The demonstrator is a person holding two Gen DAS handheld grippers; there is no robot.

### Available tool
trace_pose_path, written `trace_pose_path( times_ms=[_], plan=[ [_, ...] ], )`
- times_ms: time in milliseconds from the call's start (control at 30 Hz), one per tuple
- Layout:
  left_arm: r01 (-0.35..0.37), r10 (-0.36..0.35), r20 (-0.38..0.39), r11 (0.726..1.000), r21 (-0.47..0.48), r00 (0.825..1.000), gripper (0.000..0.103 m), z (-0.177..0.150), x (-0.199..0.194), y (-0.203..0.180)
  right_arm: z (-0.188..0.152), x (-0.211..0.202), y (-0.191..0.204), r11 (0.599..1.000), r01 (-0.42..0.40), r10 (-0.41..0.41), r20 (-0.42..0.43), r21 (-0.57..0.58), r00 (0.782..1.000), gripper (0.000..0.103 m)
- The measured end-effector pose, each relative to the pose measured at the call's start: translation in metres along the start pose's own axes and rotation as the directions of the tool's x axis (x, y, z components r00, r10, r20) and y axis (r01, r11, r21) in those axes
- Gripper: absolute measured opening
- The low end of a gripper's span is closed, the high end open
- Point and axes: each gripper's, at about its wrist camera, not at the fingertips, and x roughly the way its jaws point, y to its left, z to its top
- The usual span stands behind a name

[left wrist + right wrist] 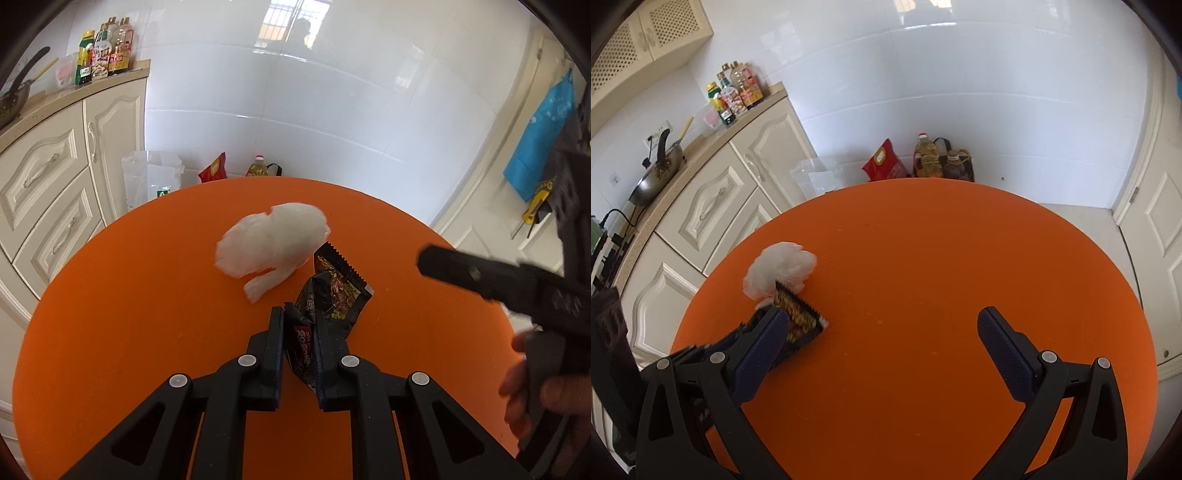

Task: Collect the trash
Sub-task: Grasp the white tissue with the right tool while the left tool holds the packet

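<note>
We see the L gripper [300, 325] clamped on a crumpled black snack wrapper [334, 291], pads pressing its near end from both sides. The wrapper's far end, w/ the serrated edge, rests on the round orange table [129, 314], roughly mid-table toward our side.

Just behind the wrapper sits a wadded white plastic bag [273, 240], also on the tabletop; its tail end is close to the wrapper, can't tell if touching. From the R wrist view the wrapper's toothed edge overlaps the bag [779, 269].

R gripper [882, 325] hovers over bare table w/ fingers wide apart, nothing between them. In the L wrist view we catch one of its fingers [461, 269] coming in from the right, plus the person's hand [532, 387] on the handle.

Bkgd: cream cabinets [55, 177] on the left w/ sauce bottles [107, 48] on the counter, a wok [657, 173] further along. On the floor by the white tiled wall: a red bag [884, 160], an oil bottle [927, 155], a clear plastic bag [151, 177]. A blue cloth [543, 136] hangs on the door at right.
</note>
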Motion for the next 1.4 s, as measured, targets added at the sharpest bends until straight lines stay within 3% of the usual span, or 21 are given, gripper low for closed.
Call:
trace_pose_path(
  times_ms=[367, 433, 500, 567, 633, 1000, 1233, 1400],
  plan=[
    [-0.081, 0.083, 0.024, 0.993, -0.085, 0.996, 0.009, -0.039, -0.07, 0.071, 0.021, 0.076, 0.078, 0.992, -0.073, 0.067, -0.07, -0.099, 0.995, 0.103],
    [-0.089, 0.093, 0.03, 0.991, -0.097, 0.995, 0.009, -0.041, -0.076, 0.08, 0.021, 0.095, 0.085, 0.993, -0.061, 0.051, -0.096, -0.105, 0.994, 0.095],
    [-0.097, 0.102, 0.039, 0.991, -0.096, 0.994, 0.009, -0.043, -0.085, 0.081, 0.019, 0.094, 0.092, 0.989, -0.044, 0.033, -0.077, -0.142, 0.996, 0.066],
    [-0.093, 0.098, 0.046, 0.991, -0.098, 0.994, 0.009, -0.046, -0.09, 0.081, 0.019, 0.091, 0.088, 0.988, -0.091, 0.079, -0.103, -0.123, 0.992, 0.056],
    [-0.086, 0.092, 0.054, 0.992, -0.097, 0.994, 0.009, -0.046, -0.096, 0.075, 0.015, 0.082, 0.084, 0.987, -0.088, 0.075, -0.097, -0.133, 0.992, 0.054],
    [-0.008, 0.009, 0.132, 1.0, -0.008, 0.991, 0.009, -0.047, -0.143, 0.026, -0.016, -0.047, 0.014, 0.998, -0.02, 0.025, 0.095, -0.053, 0.995, 0.053],
    [0.06, -0.082, 0.188, 0.991, 0.122, 0.979, 0.009, -0.048, -0.189, -0.043, -0.049, -0.154, -0.047, 0.997, 0.063, -0.069, 0.23, 0.032, 0.971, 0.053],
    [0.12, -0.171, 0.202, 0.962, 0.245, 0.964, 0.009, -0.051, -0.214, -0.111, -0.081, -0.218, -0.092, 0.983, 0.141, -0.169, 0.288, 0.115, 0.943, 0.053]
  ],
)
